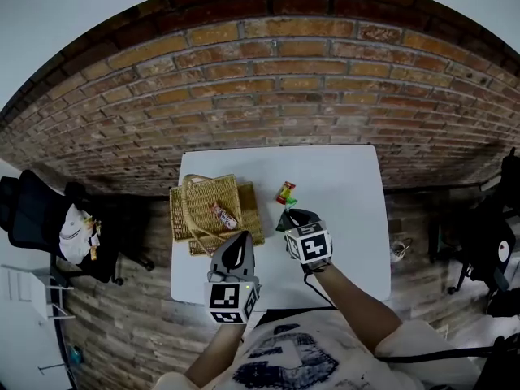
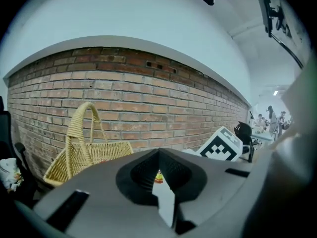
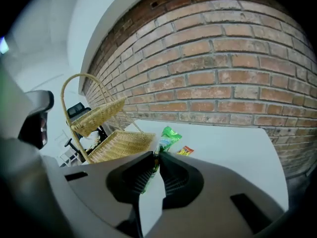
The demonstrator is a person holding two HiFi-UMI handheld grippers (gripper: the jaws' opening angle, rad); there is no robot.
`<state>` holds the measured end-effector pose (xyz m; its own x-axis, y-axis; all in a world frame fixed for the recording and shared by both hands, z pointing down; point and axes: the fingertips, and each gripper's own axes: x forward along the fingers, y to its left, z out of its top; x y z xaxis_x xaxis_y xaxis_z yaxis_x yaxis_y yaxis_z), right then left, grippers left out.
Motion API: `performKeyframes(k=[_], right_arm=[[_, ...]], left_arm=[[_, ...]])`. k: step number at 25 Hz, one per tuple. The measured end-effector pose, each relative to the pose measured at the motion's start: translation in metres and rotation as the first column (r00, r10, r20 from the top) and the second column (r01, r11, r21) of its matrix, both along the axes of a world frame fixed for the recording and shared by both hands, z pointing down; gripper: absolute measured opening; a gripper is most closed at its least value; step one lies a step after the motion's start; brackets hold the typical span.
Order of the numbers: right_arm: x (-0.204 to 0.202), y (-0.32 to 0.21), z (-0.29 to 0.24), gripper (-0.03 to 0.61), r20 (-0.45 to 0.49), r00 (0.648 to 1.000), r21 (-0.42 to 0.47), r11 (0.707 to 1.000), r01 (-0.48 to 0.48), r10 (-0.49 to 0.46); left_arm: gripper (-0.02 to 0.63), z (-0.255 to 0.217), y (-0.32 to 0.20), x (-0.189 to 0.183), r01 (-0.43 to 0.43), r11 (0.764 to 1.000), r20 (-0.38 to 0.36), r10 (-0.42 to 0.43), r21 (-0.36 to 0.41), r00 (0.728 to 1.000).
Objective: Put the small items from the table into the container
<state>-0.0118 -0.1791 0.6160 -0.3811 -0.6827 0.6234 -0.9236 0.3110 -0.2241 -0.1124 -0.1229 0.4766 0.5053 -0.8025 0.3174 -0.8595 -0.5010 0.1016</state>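
Head view: 1 basket (image 1: 180,218), 3 snacks. 1 bar (image 1: 224,214) lies in the basket, 1 red packet (image 1: 285,192) on the worktop (image 1: 345,226), and 1 green packet (image 1: 281,221) is pinched in my right hand-held gripper (image 1: 291,215), beside the basket. My left hand-held gripper (image 1: 240,236) is closed and empty. The print is too small to read.

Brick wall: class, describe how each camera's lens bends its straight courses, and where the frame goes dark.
Head view: the brick wall arches strongly, with corners left bright. Left gripper view: courses curve into a dome, with black corners. Right gripper view: the wall bulges and tilts, the left edge is dark, and the green packet is sharp.
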Motion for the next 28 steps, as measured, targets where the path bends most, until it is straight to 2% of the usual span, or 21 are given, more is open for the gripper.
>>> performKeyframes(k=[14, 28], right_arm=[[0.0, 0.032, -0.101, 0.055, 0.039, 0.999, 0.197, 0.98, -0.036, 0.028], [-0.044, 0.028, -0.137, 0.055, 0.035, 0.999, 0.265, 0.964, 0.021, -0.031]], left_arm=[[0.048, -0.027, 0.012, -0.04, 0.031, 0.995, 0.001, -0.031, 0.096, 1.0], [0.048, -0.045, 0.011, -0.086, 0.096, 0.985, -0.013, -0.095, 0.147, 0.995]])
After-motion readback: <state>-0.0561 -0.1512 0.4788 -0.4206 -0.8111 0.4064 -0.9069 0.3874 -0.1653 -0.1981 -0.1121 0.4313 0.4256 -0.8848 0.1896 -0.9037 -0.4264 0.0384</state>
